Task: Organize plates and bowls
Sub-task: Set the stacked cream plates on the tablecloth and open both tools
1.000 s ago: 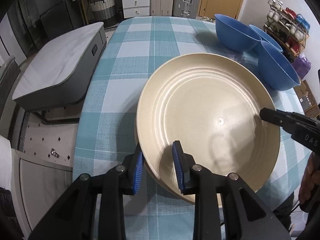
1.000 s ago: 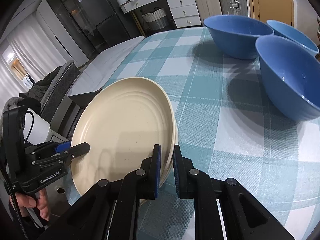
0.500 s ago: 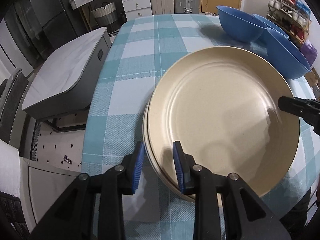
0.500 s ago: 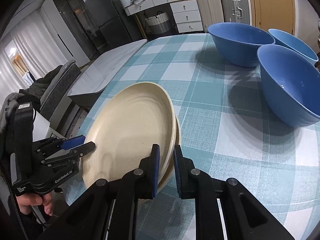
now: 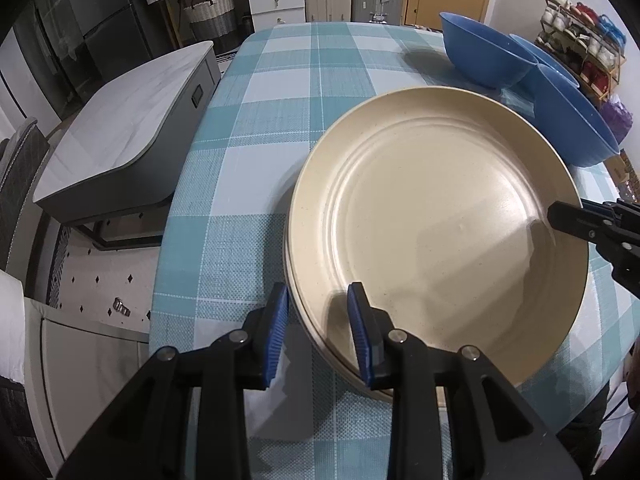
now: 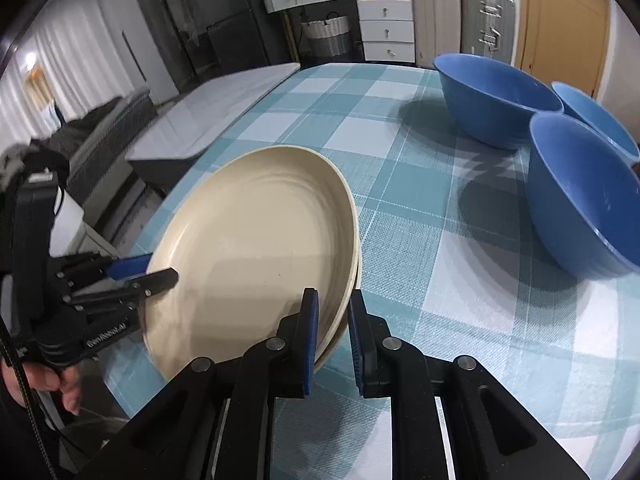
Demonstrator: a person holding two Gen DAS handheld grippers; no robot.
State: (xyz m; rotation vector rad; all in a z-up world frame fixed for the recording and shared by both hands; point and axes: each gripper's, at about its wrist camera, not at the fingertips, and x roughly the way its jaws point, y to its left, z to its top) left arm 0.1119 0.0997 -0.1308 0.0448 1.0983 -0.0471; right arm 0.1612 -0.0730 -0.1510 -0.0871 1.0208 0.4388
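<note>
A stack of cream plates sits at the near edge of the checked table. My two grippers hold the top plate by opposite rims, and it lies level on the plates below. The left gripper straddles the near-left rim, one blue pad outside and the other on the inner face. My right gripper is nearly closed on the opposite rim. Three blue bowls stand close together at the far right.
A teal checked cloth covers the table. Left of the table stands a low grey side table. A shelf of cups is behind the bowls. A hand holds the left gripper.
The top plate was tilted up off the stack; it has come down and now lies flat on it. The right gripper rolled slightly. Both grippers stay on the rim.
</note>
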